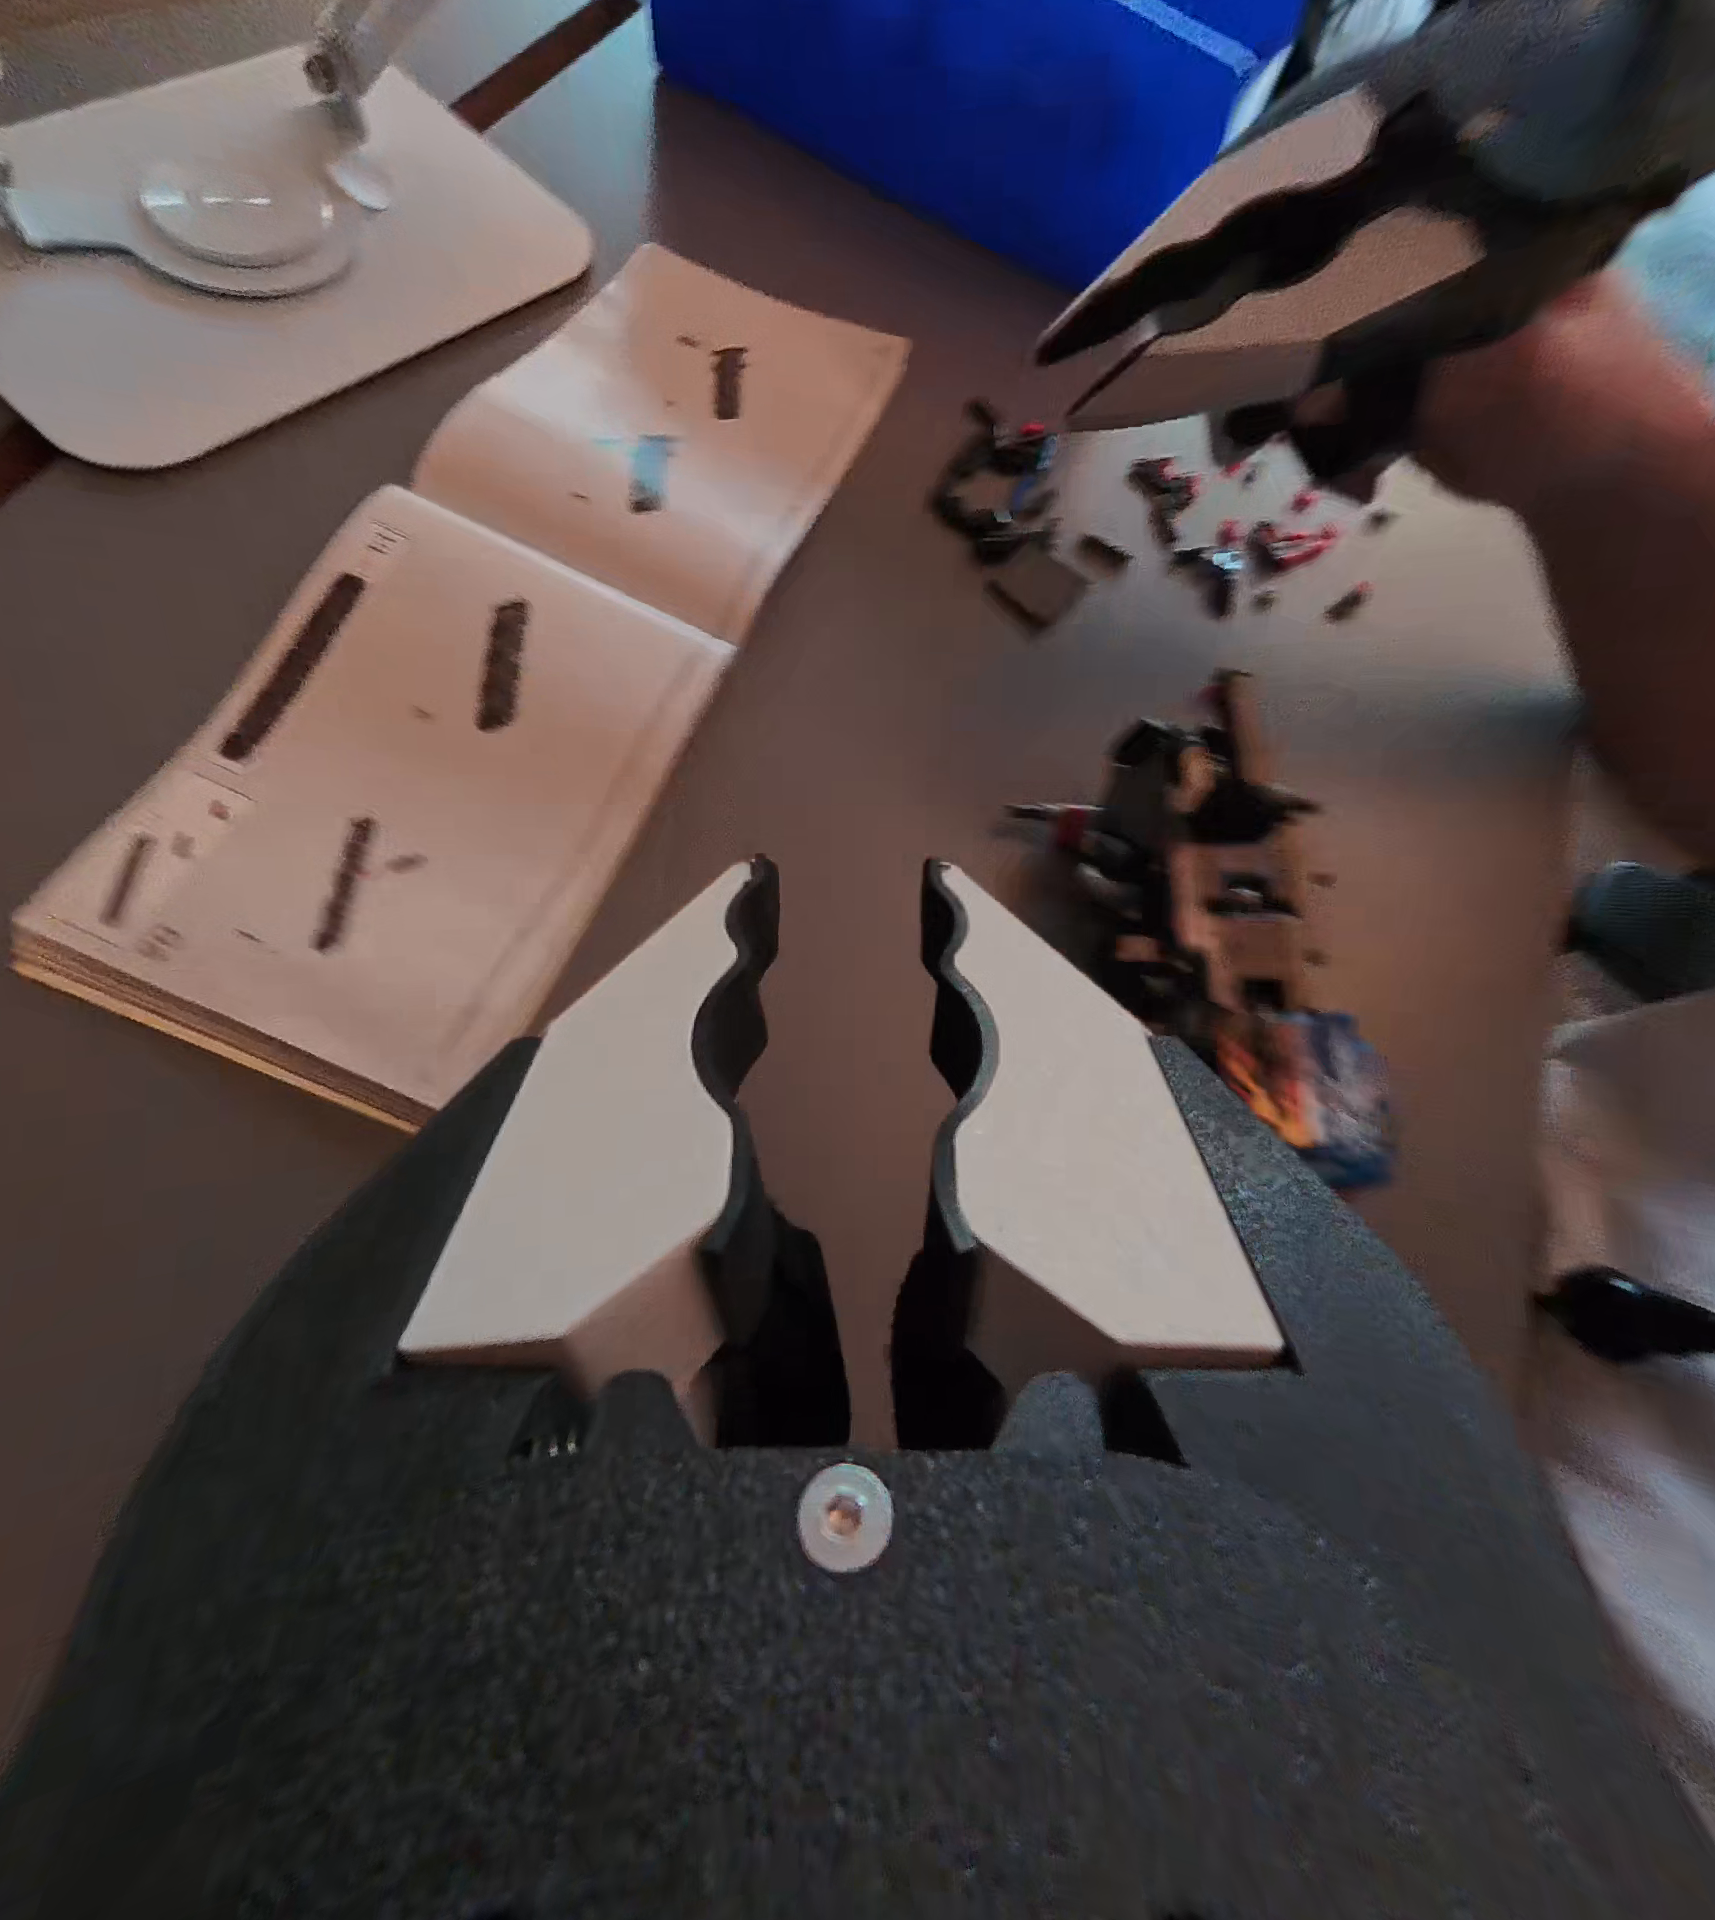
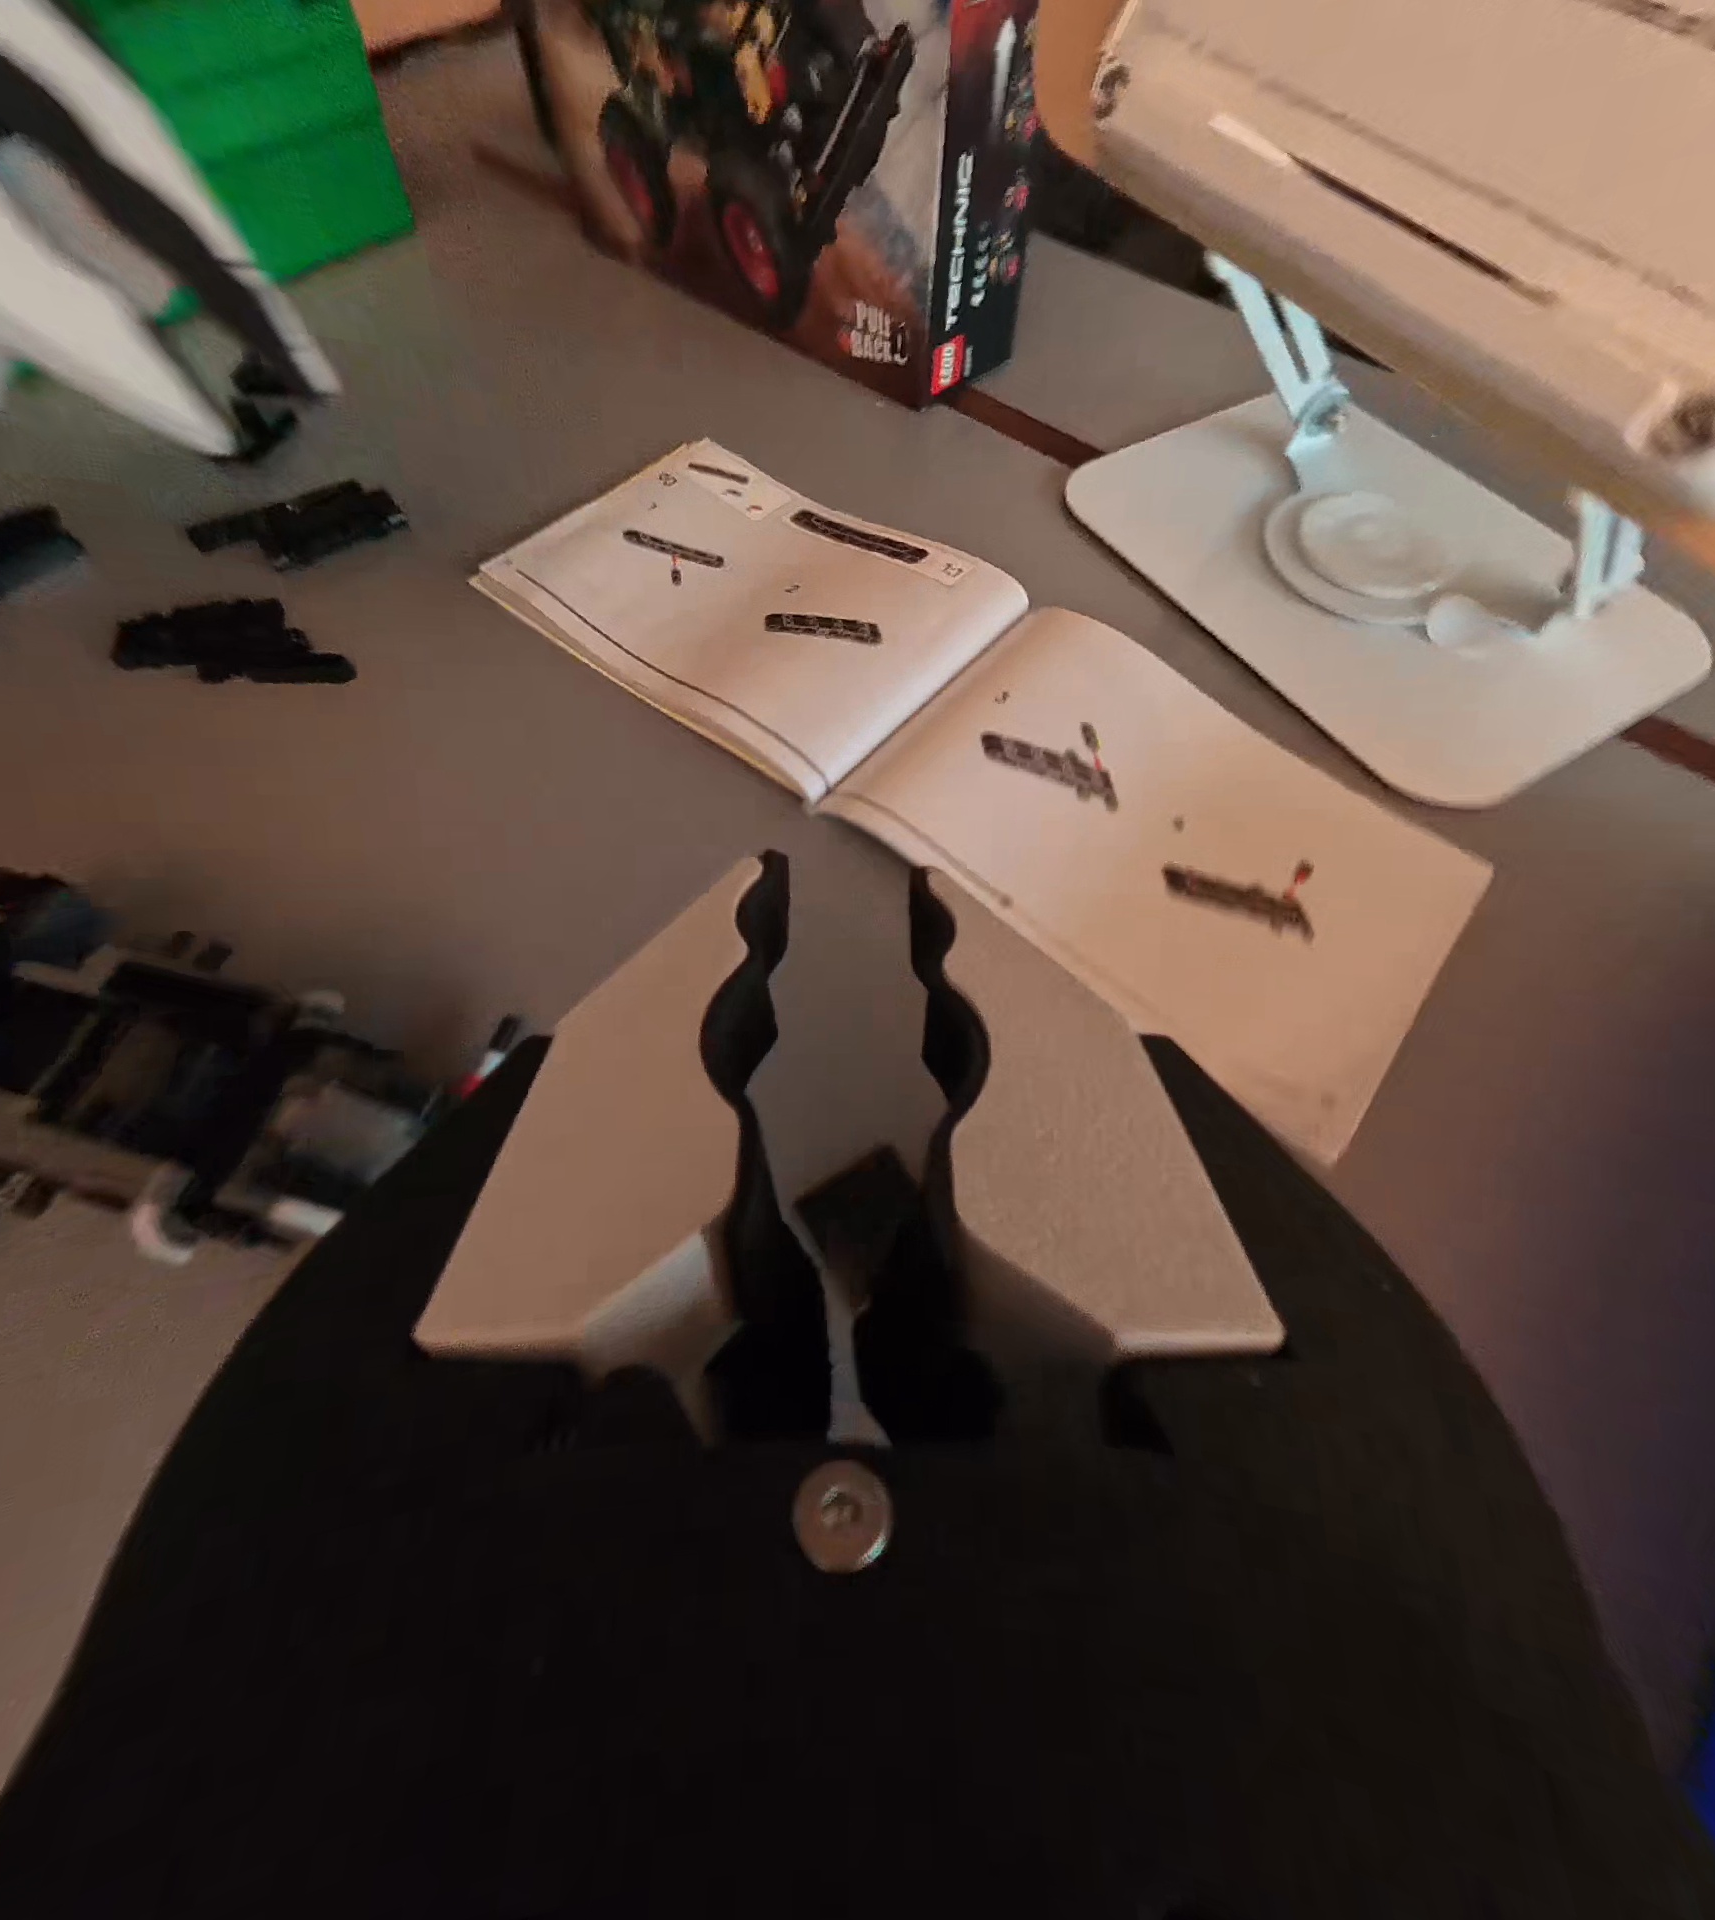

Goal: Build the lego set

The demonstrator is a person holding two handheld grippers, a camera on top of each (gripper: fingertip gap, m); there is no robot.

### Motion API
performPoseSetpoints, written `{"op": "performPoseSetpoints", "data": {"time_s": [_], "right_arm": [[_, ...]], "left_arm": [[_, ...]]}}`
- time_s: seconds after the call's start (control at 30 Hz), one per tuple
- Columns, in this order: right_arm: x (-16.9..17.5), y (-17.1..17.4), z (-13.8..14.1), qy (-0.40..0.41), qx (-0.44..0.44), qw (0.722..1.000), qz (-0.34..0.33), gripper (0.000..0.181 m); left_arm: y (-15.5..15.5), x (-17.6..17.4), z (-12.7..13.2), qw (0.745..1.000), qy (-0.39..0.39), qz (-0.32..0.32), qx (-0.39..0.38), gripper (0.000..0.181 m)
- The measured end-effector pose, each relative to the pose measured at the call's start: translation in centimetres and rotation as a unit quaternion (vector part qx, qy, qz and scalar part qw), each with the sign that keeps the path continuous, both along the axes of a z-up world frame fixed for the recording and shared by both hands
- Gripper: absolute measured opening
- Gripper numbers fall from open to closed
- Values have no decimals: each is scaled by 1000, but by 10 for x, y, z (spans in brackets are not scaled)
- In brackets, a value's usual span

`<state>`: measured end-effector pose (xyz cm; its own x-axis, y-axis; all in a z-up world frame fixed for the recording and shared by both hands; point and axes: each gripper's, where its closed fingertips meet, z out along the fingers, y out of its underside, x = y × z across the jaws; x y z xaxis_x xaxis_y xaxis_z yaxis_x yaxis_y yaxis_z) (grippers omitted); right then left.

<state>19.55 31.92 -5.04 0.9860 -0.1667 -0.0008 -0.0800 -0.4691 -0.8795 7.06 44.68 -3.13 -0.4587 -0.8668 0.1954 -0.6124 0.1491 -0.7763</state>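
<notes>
My left gripper [image 1: 851, 868] is open and empty above the grey table, beside the open instruction booklet [image 1: 479, 727]. A dark, partly built Lego model [image 1: 1196, 852] lies to its right, with several loose black and red pieces [image 1: 1196, 530] beyond. My right gripper [image 1: 1061, 390] hovers over those loose pieces. In the right wrist view its jaws [image 2: 848, 868] stand apart. A small dark piece [image 2: 858, 1195] shows deep between them; I cannot tell whether it is held or lies on the table. Black beams [image 2: 297, 525] and the model [image 2: 188, 1091] are to the left.
A white device stand [image 2: 1383, 582] is behind the booklet [image 2: 936, 707], and the Lego box [image 2: 832, 187] stands at the back. A blue bin [image 1: 936, 104] and a green bin [image 2: 281, 135] sit at the table edges. A person's forearm [image 1: 1611, 623] crosses the right side. Across from one pair of fingers to the other is roughly 20 cm. The small dark piece [image 2: 858, 1195] sits 10 cm or so from the ends of my right fingers. It turns up in the left wrist view [image 1: 1020, 594] as well.
</notes>
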Motion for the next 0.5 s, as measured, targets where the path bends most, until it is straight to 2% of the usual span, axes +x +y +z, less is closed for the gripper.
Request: {"op": "performPoseSetpoints", "data": {"time_s": [0.1,0.2,0.27,0.4,0.5], "right_arm": [[-16,-28,-14,15,50,998,-44,27],[-24,-45,-20,21,98,991,-85,26],[-20,-55,-28,21,80,988,-130,26],[-25,-50,-12,5,132,982,-134,27],[-22,-46,-12,-51,113,984,-131,27]], "left_arm": [[-14,-43,-5,998,-26,24,-54,26],[-24,-71,-27,995,-17,51,-88,27],[-30,-83,-36,993,-18,62,-102,27],[-40,-96,-35,990,-51,73,-106,27],[-59,-103,-29,988,-79,55,-118,47]]}}
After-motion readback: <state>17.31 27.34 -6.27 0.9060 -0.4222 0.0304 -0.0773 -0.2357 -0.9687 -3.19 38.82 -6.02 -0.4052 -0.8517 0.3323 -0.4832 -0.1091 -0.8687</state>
